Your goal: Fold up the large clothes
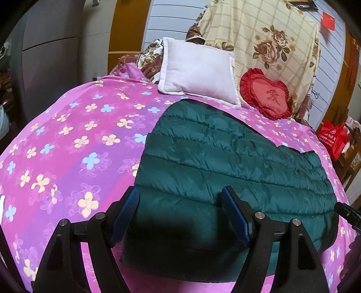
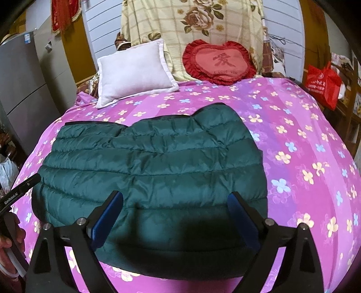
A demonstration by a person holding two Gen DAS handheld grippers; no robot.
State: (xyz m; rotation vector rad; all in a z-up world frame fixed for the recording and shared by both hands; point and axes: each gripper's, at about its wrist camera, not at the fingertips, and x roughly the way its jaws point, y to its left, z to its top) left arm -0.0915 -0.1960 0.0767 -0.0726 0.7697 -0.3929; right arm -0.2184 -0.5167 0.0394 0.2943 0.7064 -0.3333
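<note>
A dark green quilted down jacket (image 1: 225, 162) lies folded flat on the pink flowered bedsheet (image 1: 67, 146); it also shows in the right wrist view (image 2: 153, 162). My left gripper (image 1: 180, 193) is open and empty, hovering over the jacket's near left edge. My right gripper (image 2: 176, 198) is open and empty, hovering over the jacket's near right part. The left gripper's body shows at the left edge of the right wrist view (image 2: 20, 191). The jacket's sleeves are hidden.
A white pillow (image 2: 133, 69) and a red heart cushion (image 2: 218, 62) lean at the head of the bed against a cream rose-print cloth (image 2: 191, 20). A grey fridge (image 2: 20, 85) stands left. A red bag (image 2: 322, 83) stands right of the bed.
</note>
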